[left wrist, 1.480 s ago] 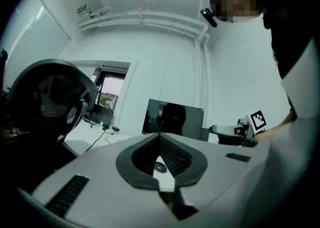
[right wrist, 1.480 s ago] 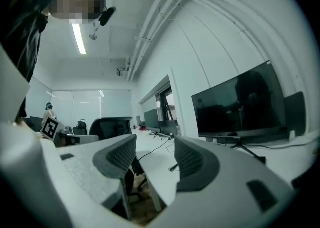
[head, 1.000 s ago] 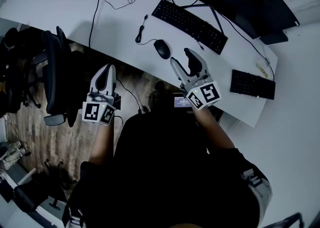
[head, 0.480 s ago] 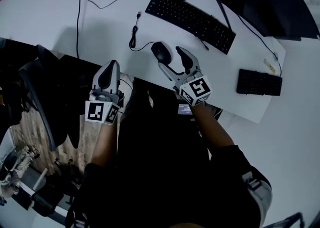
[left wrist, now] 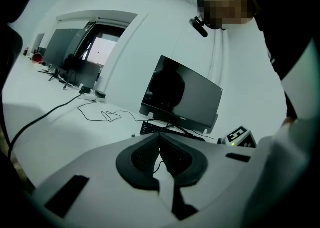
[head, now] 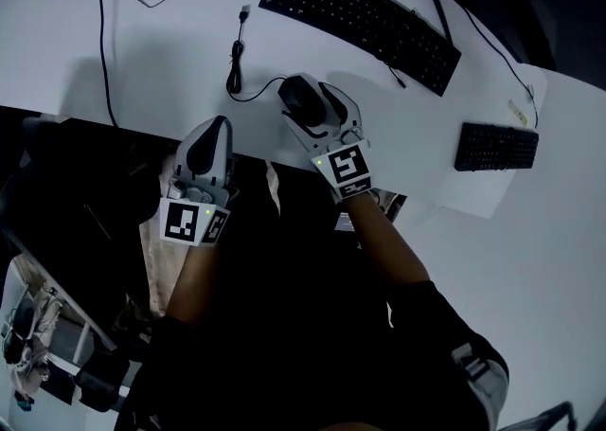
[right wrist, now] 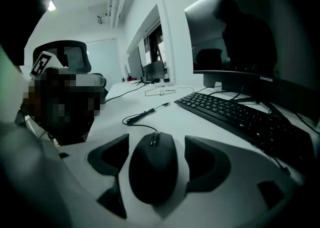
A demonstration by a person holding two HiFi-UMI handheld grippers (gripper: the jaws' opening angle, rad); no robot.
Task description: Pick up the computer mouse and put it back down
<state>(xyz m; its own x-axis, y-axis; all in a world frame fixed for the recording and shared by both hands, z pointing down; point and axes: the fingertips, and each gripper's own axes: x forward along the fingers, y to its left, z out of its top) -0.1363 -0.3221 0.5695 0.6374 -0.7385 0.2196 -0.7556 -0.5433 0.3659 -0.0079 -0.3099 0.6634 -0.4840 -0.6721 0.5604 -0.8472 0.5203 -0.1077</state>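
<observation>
1. In the head view the right tongs reach toward 11 o'clock, tipped down onto the table.
2. Their jaws have just been opening and stand wide, with the pads clear of the computer mouse between them.
3. The mouse lies near the table's front edge, at 7 o'clock from the keyboard. Its long axis runs along the jaws, wheel end toward 10 o'clock.
4. The left tongs point to 12 o'clock at the table edge, jaws together and empty.

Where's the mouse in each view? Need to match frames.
Head view: mouse centre, near the desk's front edge, between the right gripper's open jaws.
Left gripper view: not visible.
Right gripper view: bottom centre, between the jaws, pads clear of it.
Shared landmark: long keyboard.
</observation>
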